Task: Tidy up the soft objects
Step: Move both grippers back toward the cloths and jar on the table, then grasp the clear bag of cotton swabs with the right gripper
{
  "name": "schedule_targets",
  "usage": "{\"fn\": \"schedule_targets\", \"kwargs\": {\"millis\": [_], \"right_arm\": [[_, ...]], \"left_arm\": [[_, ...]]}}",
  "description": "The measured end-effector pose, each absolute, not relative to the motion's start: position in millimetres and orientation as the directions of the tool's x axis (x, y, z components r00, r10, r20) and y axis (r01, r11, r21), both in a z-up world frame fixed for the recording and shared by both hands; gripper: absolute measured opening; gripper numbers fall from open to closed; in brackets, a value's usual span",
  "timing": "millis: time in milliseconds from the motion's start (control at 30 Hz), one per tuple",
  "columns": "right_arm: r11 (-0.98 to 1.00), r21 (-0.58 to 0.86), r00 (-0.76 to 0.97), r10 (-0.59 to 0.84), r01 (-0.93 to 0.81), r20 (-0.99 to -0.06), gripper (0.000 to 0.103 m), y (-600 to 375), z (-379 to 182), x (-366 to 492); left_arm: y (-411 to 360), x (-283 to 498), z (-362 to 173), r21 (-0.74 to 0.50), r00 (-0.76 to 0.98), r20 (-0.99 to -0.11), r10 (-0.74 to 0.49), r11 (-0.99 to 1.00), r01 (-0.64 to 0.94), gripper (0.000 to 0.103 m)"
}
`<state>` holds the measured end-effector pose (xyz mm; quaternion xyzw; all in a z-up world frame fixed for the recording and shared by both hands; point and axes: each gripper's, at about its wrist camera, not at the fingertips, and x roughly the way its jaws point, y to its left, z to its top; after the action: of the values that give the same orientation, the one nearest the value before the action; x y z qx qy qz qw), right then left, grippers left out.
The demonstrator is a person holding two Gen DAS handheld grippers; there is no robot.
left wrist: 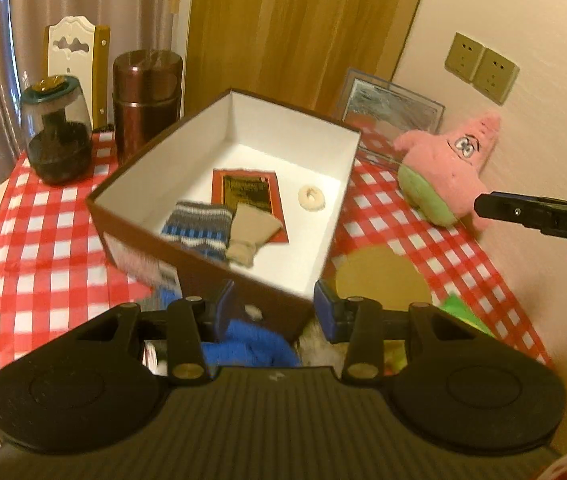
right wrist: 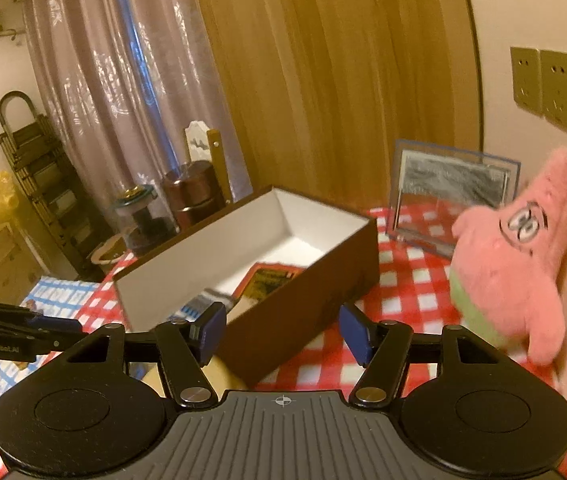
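— Brown box [left wrist: 187, 264], white inside, sits on the checked tablecloth [left wrist: 43, 208]; what's in it?
— A striped sock [left wrist: 199, 228] and a beige sock [left wrist: 249, 236]. The pink plush toy [right wrist: 511, 264] leans against the wall.
— Grippers?
— Left gripper [left wrist: 269, 308] jaws apart, a blue cloth [left wrist: 251, 342] beneath them. Right gripper [right wrist: 281, 334] jaws apart, empty.

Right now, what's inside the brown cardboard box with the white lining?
In the brown cardboard box: a blue-and-grey striped sock, a beige sock, a cream ring, and a red-bordered card lying partly under the socks. The near wall hides the floor closest to the camera.
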<state>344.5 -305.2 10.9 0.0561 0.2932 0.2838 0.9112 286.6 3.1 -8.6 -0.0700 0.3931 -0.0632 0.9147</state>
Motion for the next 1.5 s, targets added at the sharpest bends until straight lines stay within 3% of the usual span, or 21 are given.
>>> {"fn": "schedule_targets", "kwargs": {"millis": [867,1500], "right_arm": [[0.819,0.326,0.483,0.549,-0.472,-0.682,0.063,-247,-53,238],[0.840,0.193,0.490,0.466,-0.508,-0.737,0.063,-209,-80,220]], "left_arm": [[11,198,-52,-0.187,0.558,-0.813,-0.165,0.982,0.018,0.039],[32,172,-70,-0.149,0.548,-0.826,-0.128,0.989,0.005,0.039]]}}
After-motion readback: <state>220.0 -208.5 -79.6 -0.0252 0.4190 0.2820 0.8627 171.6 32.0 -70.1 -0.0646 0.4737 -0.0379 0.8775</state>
